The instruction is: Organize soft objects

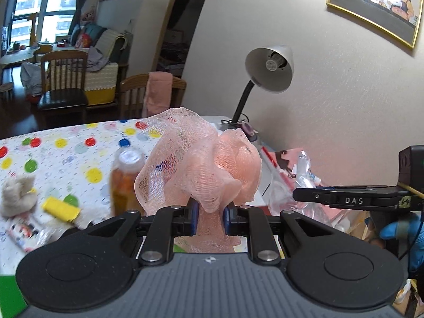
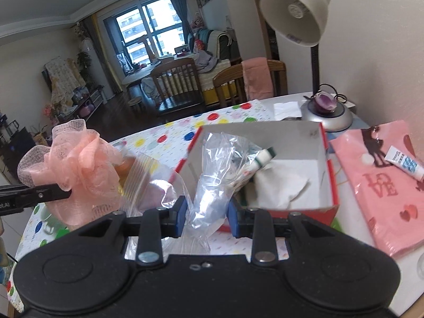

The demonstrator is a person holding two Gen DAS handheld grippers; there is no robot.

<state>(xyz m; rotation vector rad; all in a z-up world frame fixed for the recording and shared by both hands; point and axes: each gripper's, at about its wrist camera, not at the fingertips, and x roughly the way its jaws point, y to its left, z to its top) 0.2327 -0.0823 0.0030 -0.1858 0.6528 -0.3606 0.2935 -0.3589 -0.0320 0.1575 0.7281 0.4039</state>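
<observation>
My left gripper point(image 1: 209, 218) is shut on a pink mesh bath pouf point(image 1: 201, 164) and holds it above the table. The pouf also shows at the left of the right wrist view point(image 2: 76, 164), pinched by the left gripper's fingers point(image 2: 50, 194). My right gripper point(image 2: 206, 216) is shut on a clear plastic bag point(image 2: 212, 185) that holds a white tube with a green cap point(image 2: 262, 159). The bag hangs at the near left rim of an open red and white box point(image 2: 328, 182), which holds crumpled white paper point(image 2: 281, 185).
A desk lamp point(image 2: 299, 13) stands at the back right by the wall. A pink LOVE bag point(image 2: 392, 190) with a tube point(image 2: 402, 161) lies to the right. An orange bottle point(image 1: 127, 180), a plush toy point(image 1: 18, 193) and a yellow item point(image 1: 61, 208) sit on the dotted tablecloth point(image 1: 66, 153). A zip bag point(image 2: 148, 182) lies beside the box.
</observation>
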